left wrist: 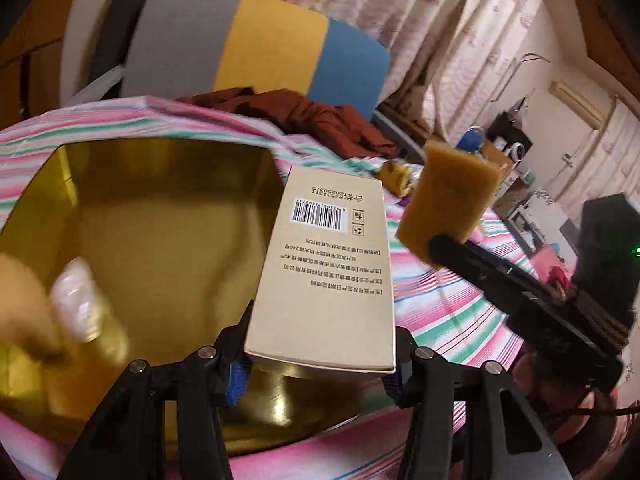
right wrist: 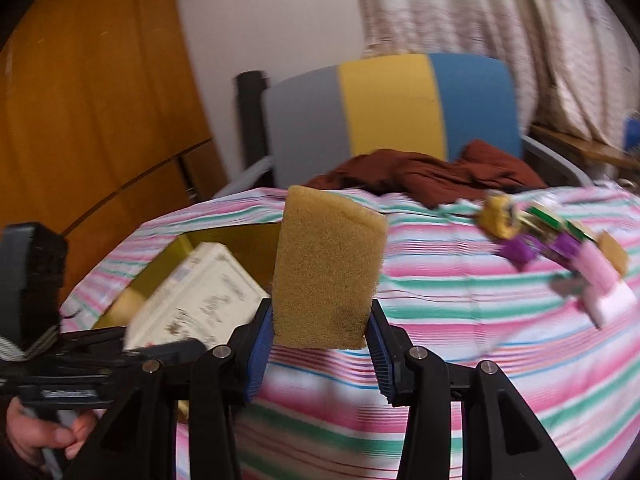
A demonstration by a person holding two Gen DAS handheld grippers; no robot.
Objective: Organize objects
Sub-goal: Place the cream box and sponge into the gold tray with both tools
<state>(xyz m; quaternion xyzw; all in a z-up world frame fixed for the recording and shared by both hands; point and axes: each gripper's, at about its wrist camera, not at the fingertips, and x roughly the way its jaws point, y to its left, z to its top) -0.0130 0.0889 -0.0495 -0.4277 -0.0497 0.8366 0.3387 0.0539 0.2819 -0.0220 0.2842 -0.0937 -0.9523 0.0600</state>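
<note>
At the far left, your gold tin sits open on the striped cloth, with a blurred pale item low inside it. Just right of that, your left gripper has its blue pads clamped on a beige carton, barcode face up, held over the tin's right edge. Further right, your right gripper pinches a tan sponge upright above the cloth. Small purple, pink and yellow items lie scattered at the far right.
</note>
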